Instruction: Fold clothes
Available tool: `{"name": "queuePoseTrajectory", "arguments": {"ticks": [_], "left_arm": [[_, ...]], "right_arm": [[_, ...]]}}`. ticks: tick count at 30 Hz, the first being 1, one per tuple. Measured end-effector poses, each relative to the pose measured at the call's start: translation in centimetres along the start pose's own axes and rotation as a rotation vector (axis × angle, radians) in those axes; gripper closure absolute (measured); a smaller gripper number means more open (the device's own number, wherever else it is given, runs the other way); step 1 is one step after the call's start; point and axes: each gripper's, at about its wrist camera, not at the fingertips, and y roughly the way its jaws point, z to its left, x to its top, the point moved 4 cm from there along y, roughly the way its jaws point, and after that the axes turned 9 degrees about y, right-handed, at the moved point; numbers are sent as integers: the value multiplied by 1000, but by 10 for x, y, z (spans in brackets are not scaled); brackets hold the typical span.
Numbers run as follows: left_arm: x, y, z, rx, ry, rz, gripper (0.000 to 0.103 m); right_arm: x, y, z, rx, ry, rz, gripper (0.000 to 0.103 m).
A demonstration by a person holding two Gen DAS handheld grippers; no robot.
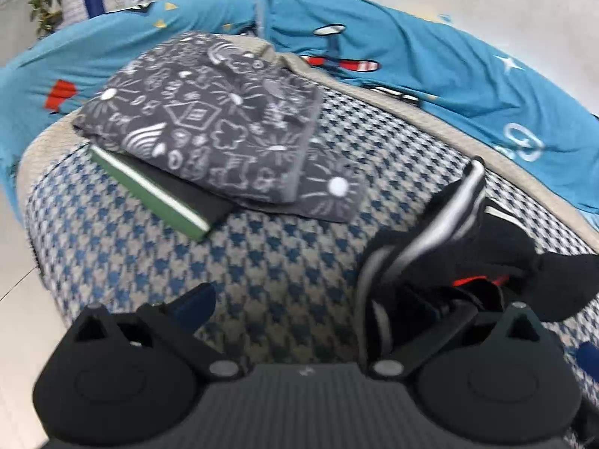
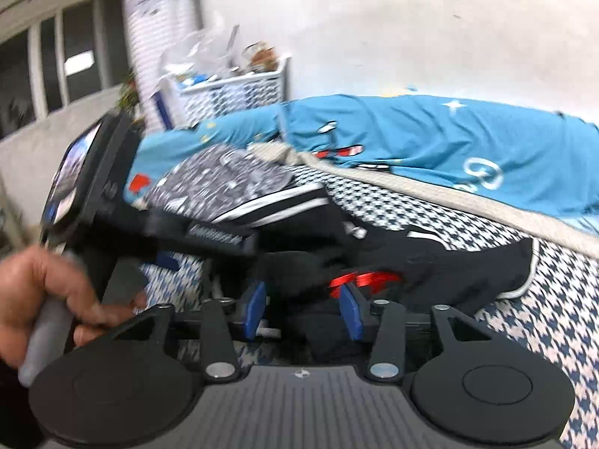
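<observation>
A black garment with white stripes (image 1: 468,239) lies crumpled on the blue-and-beige houndstooth cover (image 1: 262,262). My left gripper (image 1: 322,305) stands open, jaws wide apart, and the garment's edge drapes over its right finger. In the right wrist view the same garment (image 2: 430,258) lies just ahead, with a red ribbon (image 2: 363,280) showing in its folds. My right gripper (image 2: 303,308) is open, its blue pads (image 2: 256,307) apart with dark cloth loose between them. A folded grey patterned garment (image 1: 209,119) rests on a dark folded piece with a green band (image 1: 149,187).
A teal printed sheet (image 1: 411,60) covers the bed behind the houndstooth cover. A white lattice basket (image 2: 239,89) and a plant (image 1: 45,3) stand by the far wall. A person's hand (image 2: 41,292) holds the other tool's handle at the left. Floor (image 1: 15,262) lies off the left edge.
</observation>
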Motion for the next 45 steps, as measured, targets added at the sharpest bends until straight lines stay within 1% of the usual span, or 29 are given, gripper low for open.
{"name": "queuePoseTrajectory", "arguments": {"ticks": [2,3,5,7,11,15,19,24,32,35,36,37,38,40,43,45], "left_arm": [[0,-1,4,22,-15,-10,0],[1,-3,5,20,-28,-20,0],[2,-5,8,-16,-61,-32,0],[0,-2,6,-56,-70,-10,0],[-4,5,0,-84,-51,26,0],[-7,10,-1,-98,-57,47,0],[-11,15,1,-100,-73,72,0],[-15,22,1,-95,-76,96,0],[-21,29,-3,-69,-47,133,0],[-23,32,-5,-60,-40,139,0],[-23,33,-5,-56,-38,139,0],[-23,33,-6,-52,-36,139,0],[-23,34,-7,-47,-33,138,0],[-24,35,-9,-37,-23,136,0],[-24,36,-12,-28,-14,127,0],[-23,35,-13,-30,-18,117,0]], "right_arm": [[1,-3,-8,-55,31,-2,50],[2,-4,-11,-83,46,-2,49],[2,4,-26,-152,98,9,47],[3,12,-42,-195,165,19,45],[1,25,-75,-261,295,25,41],[0,33,-98,-279,395,19,39],[0,42,-112,-264,445,9,39],[5,51,-120,-231,450,-10,38],[7,76,-128,-213,439,-13,38],[7,82,-129,-212,426,-26,43],[8,83,-129,-207,429,-28,49],[9,85,-129,-192,439,-27,57],[10,86,-130,-177,449,-24,61],[11,87,-129,-178,449,-23,79],[13,85,-127,-179,457,-28,86],[15,82,-124,-186,452,-37,87]]}}
